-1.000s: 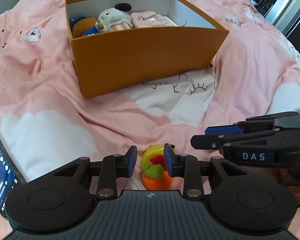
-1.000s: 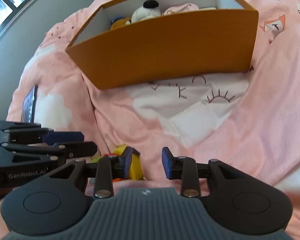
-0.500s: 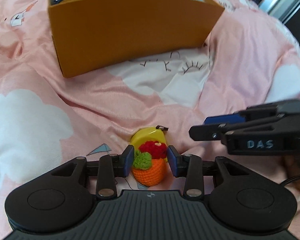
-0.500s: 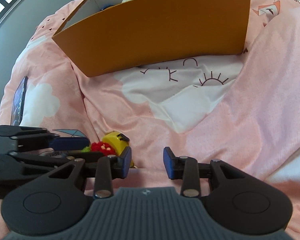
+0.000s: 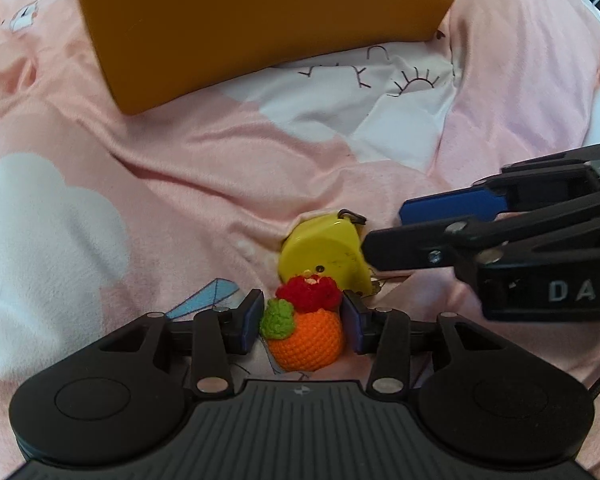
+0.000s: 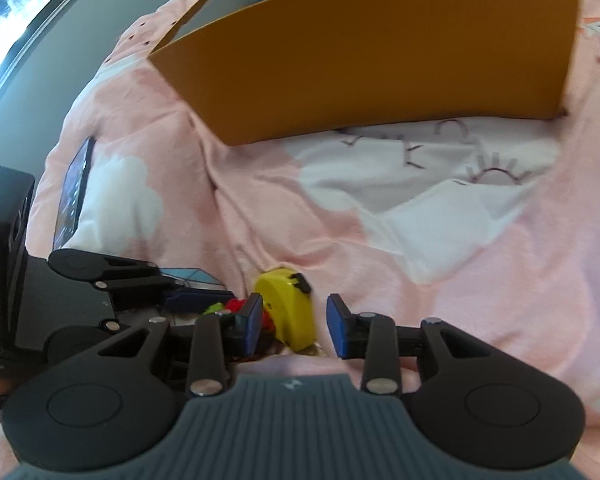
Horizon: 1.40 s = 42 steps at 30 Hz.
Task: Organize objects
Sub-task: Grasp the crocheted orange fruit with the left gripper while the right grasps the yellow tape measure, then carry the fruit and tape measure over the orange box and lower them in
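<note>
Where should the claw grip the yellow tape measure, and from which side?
Across its two flat round faces, from above. The yellow tape measure stands on edge on the bedspread, narrow rim up, between the open right claw fingers; the crochet toy crowds one side.

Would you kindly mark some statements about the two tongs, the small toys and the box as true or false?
1. The crocheted orange toy sits between the pads of the left tongs. True; the jaws have just been opening, with small gaps either side.
2. The yellow tape measure lies inside the orange box. False; it lies on the pink blanket, in front of the box.
3. The right tongs are shut on the tape measure. False; they stand open around it, a clear gap at the right pad.
4. The tape measure lies directly behind the crocheted toy in the left wrist view. True.
5. The orange box stands on a bare wooden table. False; it stands on the blanket.
</note>
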Motion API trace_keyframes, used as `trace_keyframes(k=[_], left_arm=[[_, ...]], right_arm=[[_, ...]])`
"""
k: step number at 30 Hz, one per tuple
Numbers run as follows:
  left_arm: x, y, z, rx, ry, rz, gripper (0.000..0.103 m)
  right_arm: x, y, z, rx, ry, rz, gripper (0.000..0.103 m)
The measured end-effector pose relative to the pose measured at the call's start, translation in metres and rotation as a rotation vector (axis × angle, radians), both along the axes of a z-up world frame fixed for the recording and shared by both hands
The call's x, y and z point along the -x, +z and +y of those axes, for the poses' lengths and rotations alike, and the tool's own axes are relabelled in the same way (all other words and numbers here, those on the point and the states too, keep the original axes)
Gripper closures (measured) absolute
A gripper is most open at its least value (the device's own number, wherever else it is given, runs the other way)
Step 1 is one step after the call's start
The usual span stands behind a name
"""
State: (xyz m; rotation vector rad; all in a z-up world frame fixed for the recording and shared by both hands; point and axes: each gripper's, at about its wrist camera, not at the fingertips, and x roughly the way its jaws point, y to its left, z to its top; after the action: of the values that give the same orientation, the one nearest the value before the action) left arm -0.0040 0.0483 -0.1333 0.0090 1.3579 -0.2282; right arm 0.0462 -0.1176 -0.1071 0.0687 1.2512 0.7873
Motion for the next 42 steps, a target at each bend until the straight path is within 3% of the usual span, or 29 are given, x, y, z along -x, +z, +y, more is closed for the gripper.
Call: trace_keyframes(k=[5,8,13,18,20,25,34,39,42], left_arm=[[0.008,0.005,0.013,0.022,0.035,-0.005,0.054],[0.007,0.003,0.011,0.018,0.023,-0.001,0.052],[0.001,-0.008,0.007,0.006,-0.008,0.020,0.051],[0.002,-0.014,-0.002,-0.029,-0.041,0.026,0.051],[0.005,-0.010,-0.003,-0.024,-0.047,0.014,0.056],[0.011,0.007,0.009,0.054,0.006,-0.052,0.058],[0.002,0.075,0.045,0.232,0.117,-0.290,0.058],[-0.020,0.128,0.048,0.215,0.066,-0.457,0.058],[-0.044,0.149,0.044,0.133,0.011,-0.510,0.058]], right_arm=[[-0.009,-0.018,0.014,0.003,0.027,0.061,0.064],[-0.014,-0.029,0.023,0.027,0.045,0.077,0.058],[-0.025,-0.050,0.033,0.019,0.052,0.141,0.058],[-0.020,-0.051,0.036,0.030,0.066,0.120,0.067],[-0.015,-0.043,0.032,0.019,0.072,0.094,0.074],[-0.010,-0.019,0.013,-0.034,0.027,0.039,0.078],[-0.027,0.041,-0.006,-0.102,-0.063,-0.123,0.078],[-0.047,0.090,-0.013,-0.198,-0.070,-0.197,0.079],[-0.067,0.115,-0.009,-0.264,-0.089,-0.235,0.079]])
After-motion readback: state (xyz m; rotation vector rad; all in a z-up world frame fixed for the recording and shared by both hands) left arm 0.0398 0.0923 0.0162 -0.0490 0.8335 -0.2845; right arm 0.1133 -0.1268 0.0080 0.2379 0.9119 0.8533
